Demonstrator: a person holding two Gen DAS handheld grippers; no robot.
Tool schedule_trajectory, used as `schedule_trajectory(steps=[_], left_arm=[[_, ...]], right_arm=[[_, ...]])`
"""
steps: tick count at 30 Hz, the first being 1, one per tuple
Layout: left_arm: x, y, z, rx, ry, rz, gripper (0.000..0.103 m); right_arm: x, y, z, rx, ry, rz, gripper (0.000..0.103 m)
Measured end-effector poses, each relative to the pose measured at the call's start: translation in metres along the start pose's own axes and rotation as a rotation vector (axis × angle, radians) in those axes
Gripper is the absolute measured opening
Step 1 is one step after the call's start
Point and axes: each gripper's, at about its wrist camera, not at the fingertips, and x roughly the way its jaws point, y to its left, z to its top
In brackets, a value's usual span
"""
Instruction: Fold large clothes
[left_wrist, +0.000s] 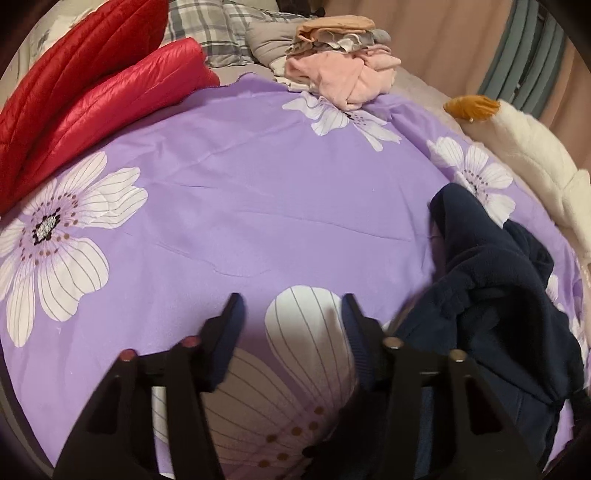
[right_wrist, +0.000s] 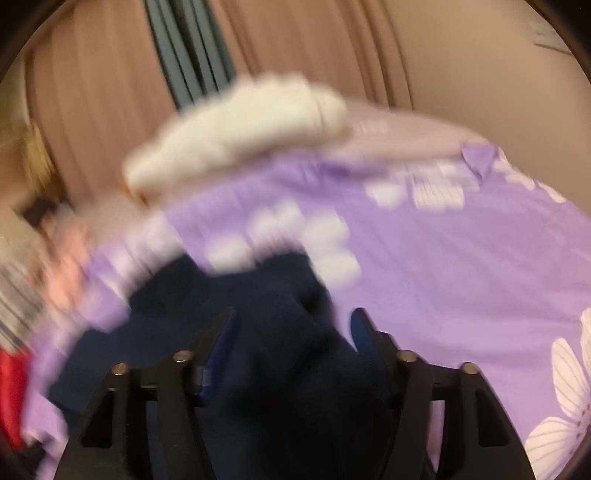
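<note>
Left gripper (left_wrist: 291, 310) hovers over a purple floral bedsheet (left_wrist: 258, 177), fingers spread wide with nothing between them; a crumpled navy fleece garment (left_wrist: 495, 280) lies just right of its right finger. Right gripper (right_wrist: 291, 328), fingers wide, straddles the fleece, which bunches between them in a blurred view.

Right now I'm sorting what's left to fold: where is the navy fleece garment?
The navy fleece garment lies crumpled on the purple floral bedspread at the lower right of the left wrist view, beside the white plush toy.
</note>
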Motion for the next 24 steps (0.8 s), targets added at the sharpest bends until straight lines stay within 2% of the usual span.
schedule_trajectory(steps=[1,2,5,7,9,12,13,14,15,17,18,19,20,21,23,24], left_arm=[[0.003,-0.001,0.000,0.008,0.015,-0.001,0.033],[0.004,0.000,0.000,0.012,0.023,-0.005,0.030],[-0.008,-0.003,0.007,0.030,0.004,-0.043,0.025],[-0.029,-0.009,0.017,0.022,-0.049,-0.144,0.026],[-0.051,-0.036,0.029,0.098,-0.109,-0.224,0.026],[-0.066,-0.096,0.038,0.211,-0.222,-0.201,0.026],[-0.063,-0.110,0.038,0.231,-0.227,-0.204,0.027],[-0.052,-0.126,0.038,0.253,-0.196,-0.207,0.030],[-0.030,-0.138,0.036,0.258,-0.112,-0.200,0.030],[0.005,-0.138,0.027,0.225,-0.040,-0.167,0.029],[0.015,-0.132,0.023,0.211,-0.066,-0.148,0.037],[0.023,-0.124,0.017,0.195,-0.102,-0.157,0.053],[0.032,-0.113,0.010,0.157,-0.126,-0.160,0.062],[0.039,-0.103,0.008,0.103,-0.105,-0.179,0.072],[0.047,-0.092,0.015,0.023,-0.056,-0.252,0.072],[0.050,-0.085,0.017,-0.020,-0.033,-0.271,0.072]], right_arm=[[0.014,-0.007,-0.010,0.022,0.024,0.001,0.035],[0.010,-0.011,-0.010,0.042,-0.005,0.022,0.034],[-0.006,-0.010,0.005,0.067,0.010,0.037,0.034],[-0.023,-0.003,0.015,0.056,-0.026,0.085,0.034],[-0.040,0.005,0.024,0.041,-0.086,0.134,0.034],[-0.048,0.026,0.033,0.015,-0.111,0.115,0.034],[-0.042,0.031,0.035,0.005,-0.109,0.106,0.034],[-0.037,0.034,0.034,-0.001,-0.104,0.095,0.034],[-0.031,0.033,0.033,0.001,-0.097,0.070,0.034],[-0.023,0.020,0.031,0.003,-0.085,-0.016,0.034],[-0.017,0.010,0.030,0.004,-0.077,-0.051,0.038],[-0.010,-0.004,0.030,0.013,-0.051,-0.060,0.046],[-0.007,-0.015,0.030,0.039,-0.034,-0.039,0.063],[-0.005,-0.027,0.031,0.088,-0.019,-0.001,0.064],[-0.007,-0.040,0.033,0.159,-0.008,0.058,0.065],[-0.014,-0.040,0.034,0.168,-0.026,0.033,0.064]])
